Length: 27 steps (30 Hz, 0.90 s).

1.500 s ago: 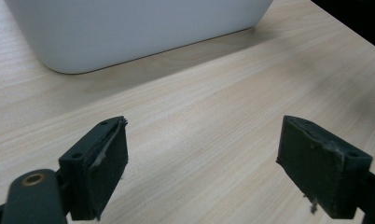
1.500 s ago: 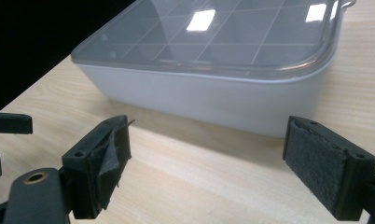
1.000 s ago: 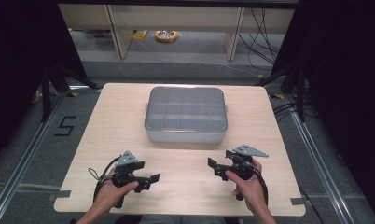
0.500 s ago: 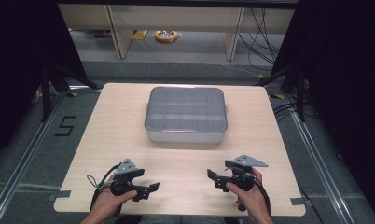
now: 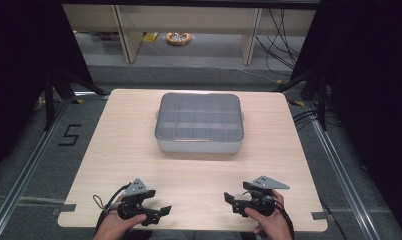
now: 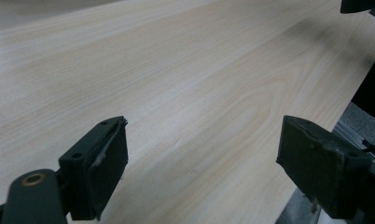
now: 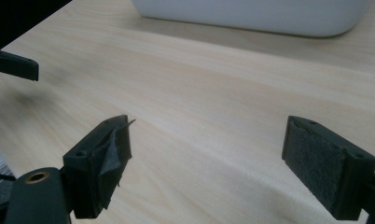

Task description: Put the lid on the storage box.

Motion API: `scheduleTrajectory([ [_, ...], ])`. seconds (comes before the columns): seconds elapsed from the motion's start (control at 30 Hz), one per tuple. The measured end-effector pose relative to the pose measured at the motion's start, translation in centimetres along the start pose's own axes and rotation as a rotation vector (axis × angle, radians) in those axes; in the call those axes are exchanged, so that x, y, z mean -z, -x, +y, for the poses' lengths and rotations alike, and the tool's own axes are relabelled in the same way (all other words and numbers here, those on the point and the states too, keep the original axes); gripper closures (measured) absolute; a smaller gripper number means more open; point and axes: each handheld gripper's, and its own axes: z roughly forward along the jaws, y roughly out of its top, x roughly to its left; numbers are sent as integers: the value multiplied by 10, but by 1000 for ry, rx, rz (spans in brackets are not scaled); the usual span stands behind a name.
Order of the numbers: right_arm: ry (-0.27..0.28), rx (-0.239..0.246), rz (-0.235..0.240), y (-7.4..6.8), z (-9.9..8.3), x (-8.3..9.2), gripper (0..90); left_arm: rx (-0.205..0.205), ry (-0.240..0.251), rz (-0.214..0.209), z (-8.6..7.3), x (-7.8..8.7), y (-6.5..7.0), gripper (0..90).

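One grey box (image 5: 199, 123) with a clear lid sits in the middle of the frame, split into many small cells that look bare. Far below it, the left gripper (image 5: 159, 213) and right gripper (image 5: 231, 201) gape wide, holding nothing.

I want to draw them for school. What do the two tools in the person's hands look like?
Both are black. The left tool and right tool each have two blocky black jaws with dark pads, and screw holes show on the jaws. A grey three-cornered plate sits on top of each, and a black cable loops off the left tool.
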Motion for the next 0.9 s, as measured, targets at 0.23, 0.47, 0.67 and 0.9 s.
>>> scheduleTrajectory([
  [0.23,-14,19,20,-4,-11,7,165,-8,-15,-4,-5,5,4,155],
  [0.47,-48,-14,28,-11,-22,15,165,-12,-25,-10,-10,9,7,155],
  [0.67,-62,23,43,-10,-27,16,165,1,-19,-7,-11,9,8,155],
  [0.9,-61,20,35,-10,-27,17,165,3,-27,-6,-11,7,7,155],
])
